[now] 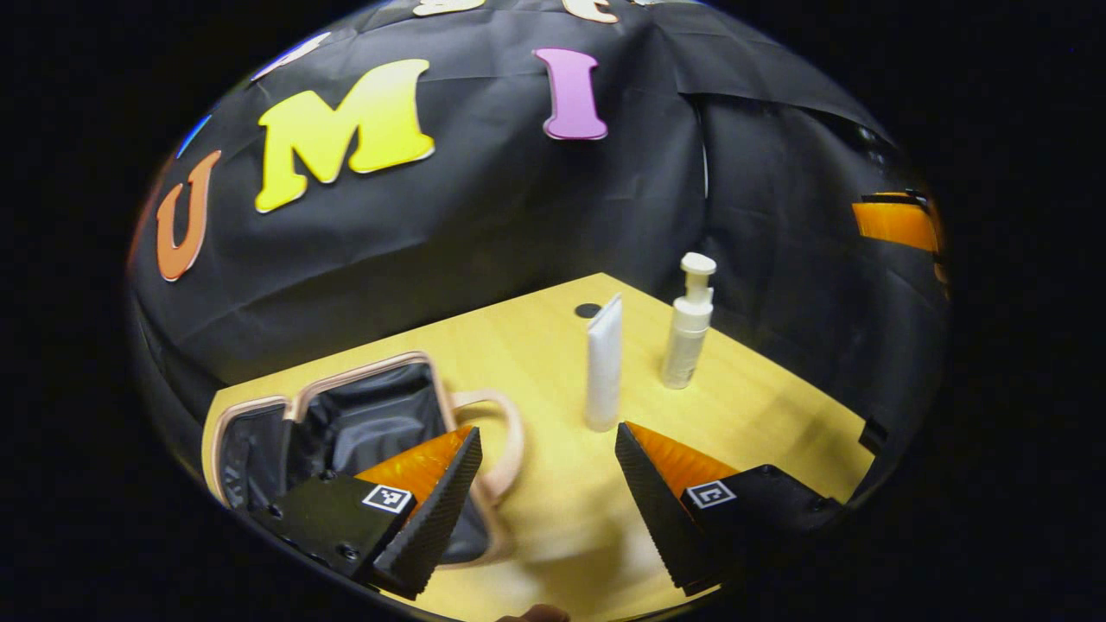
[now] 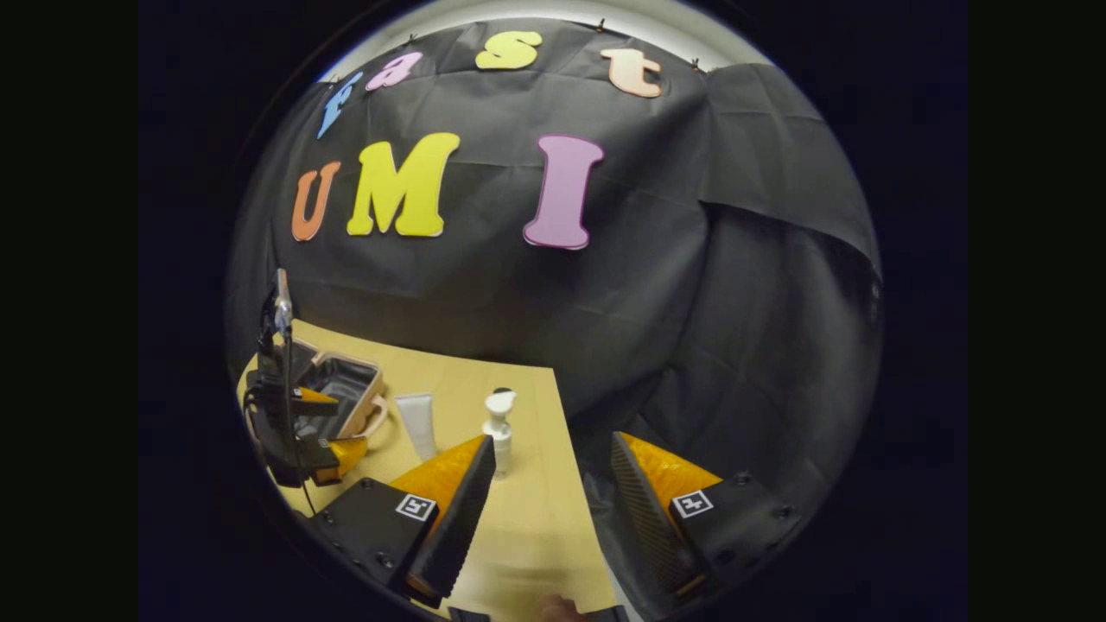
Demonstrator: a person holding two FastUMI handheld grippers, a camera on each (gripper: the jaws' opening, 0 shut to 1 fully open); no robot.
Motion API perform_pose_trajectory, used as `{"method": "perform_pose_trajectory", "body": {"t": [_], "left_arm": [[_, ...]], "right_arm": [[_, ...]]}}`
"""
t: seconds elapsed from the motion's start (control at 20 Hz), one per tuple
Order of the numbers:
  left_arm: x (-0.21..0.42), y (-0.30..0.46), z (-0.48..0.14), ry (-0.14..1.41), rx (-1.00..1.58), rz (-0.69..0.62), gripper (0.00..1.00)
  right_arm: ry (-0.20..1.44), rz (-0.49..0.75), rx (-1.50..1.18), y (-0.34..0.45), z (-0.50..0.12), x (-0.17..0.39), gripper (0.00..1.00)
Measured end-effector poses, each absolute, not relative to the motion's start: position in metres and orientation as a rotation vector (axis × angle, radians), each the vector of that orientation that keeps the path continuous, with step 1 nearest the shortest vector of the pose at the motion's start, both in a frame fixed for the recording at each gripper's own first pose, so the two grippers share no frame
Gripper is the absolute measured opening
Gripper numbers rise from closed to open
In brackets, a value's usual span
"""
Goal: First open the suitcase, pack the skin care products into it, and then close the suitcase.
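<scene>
A small pink-rimmed suitcase (image 1: pixel 346 423) lies open on the wooden table (image 1: pixel 760 415), its dark lining showing. A white tube (image 1: pixel 604 363) stands upright just beyond my left gripper (image 1: pixel 548 441), which is open and empty. A white pump bottle (image 1: pixel 689 321) stands a little farther right. In the right gripper view the open suitcase (image 2: pixel 346 387), the tube (image 2: pixel 418 423) and the pump bottle (image 2: pixel 498 432) sit to the left, with the left gripper (image 2: pixel 333 423) hovering beside the suitcase. My right gripper (image 2: pixel 553 449) is open and empty over the table's right edge.
A small dark round mark (image 1: pixel 587 309) sits at the table's far corner. The black cloth wall rises right behind the table. The table's right edge (image 2: pixel 566 449) drops off under my right gripper.
</scene>
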State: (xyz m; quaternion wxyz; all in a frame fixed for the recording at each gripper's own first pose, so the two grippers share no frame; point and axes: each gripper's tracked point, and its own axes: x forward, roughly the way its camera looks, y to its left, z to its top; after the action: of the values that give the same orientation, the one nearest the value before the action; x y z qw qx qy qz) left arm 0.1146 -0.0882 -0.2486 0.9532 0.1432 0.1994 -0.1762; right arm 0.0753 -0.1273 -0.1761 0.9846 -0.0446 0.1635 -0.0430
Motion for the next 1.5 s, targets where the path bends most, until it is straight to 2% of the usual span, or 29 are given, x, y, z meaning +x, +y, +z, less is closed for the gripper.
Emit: {"method": "perform_pose_trajectory", "body": {"t": [0.2, 0.4, 0.5, 0.65, 0.7, 0.75, 0.8, 0.85, 0.9, 1.15, 1.2, 1.25, 1.35, 1.5], "left_arm": [[0.149, -0.132, -0.284, 0.451, 0.263, -0.347, 0.99], [0.184, -0.14, -0.314, 0.498, 0.26, -0.293, 0.98], [0.192, -0.143, -0.325, 0.514, 0.258, -0.277, 0.95], [0.198, -0.145, -0.332, 0.513, 0.25, -0.273, 0.81], [0.2, -0.144, -0.332, 0.507, 0.248, -0.269, 0.85], [0.201, -0.144, -0.332, 0.506, 0.249, -0.266, 0.72], [0.202, -0.142, -0.33, 0.501, 0.25, -0.264, 0.69], [0.2, -0.142, -0.329, 0.503, 0.243, -0.273, 0.59], [0.197, -0.143, -0.327, 0.504, 0.233, -0.278, 0.54], [0.169, -0.137, -0.288, 0.467, 0.21, -0.292, 0.46], [0.163, -0.134, -0.275, 0.44, 0.21, -0.296, 0.51], [0.16, -0.133, -0.265, 0.412, 0.213, -0.302, 0.38], [0.159, -0.133, -0.27, 0.423, 0.22, -0.309, 0.33], [0.161, -0.133, -0.277, 0.417, 0.226, -0.318, 0.34]], "right_arm": [[0.362, -0.09, -0.109, -0.161, -0.192, 0.077, 0.8], [0.393, -0.097, -0.121, -0.187, -0.208, 0.077, 0.8], [0.406, -0.095, -0.122, -0.194, -0.217, 0.077, 0.8], [0.425, -0.087, -0.114, -0.198, -0.229, 0.082, 0.81], [0.436, -0.081, -0.106, -0.198, -0.232, 0.083, 0.8], [0.445, -0.07, -0.099, -0.195, -0.235, 0.085, 0.81], [0.447, -0.061, -0.096, -0.192, -0.238, 0.089, 0.81], [0.444, -0.048, -0.097, -0.188, -0.239, 0.093, 0.81], [0.44, -0.03, -0.099, -0.182, -0.239, 0.097, 0.8], [0.448, 0.072, -0.027, -0.136, -0.249, 0.134, 0.8], [0.445, 0.101, -0.012, -0.123, -0.252, 0.143, 0.8], [0.437, 0.127, -0.003, -0.11, -0.257, 0.155, 0.8], [0.44, 0.149, 0.002, -0.094, -0.273, 0.175, 0.8], [0.465, 0.156, -0.009, -0.08, -0.292, 0.191, 0.81]]}}
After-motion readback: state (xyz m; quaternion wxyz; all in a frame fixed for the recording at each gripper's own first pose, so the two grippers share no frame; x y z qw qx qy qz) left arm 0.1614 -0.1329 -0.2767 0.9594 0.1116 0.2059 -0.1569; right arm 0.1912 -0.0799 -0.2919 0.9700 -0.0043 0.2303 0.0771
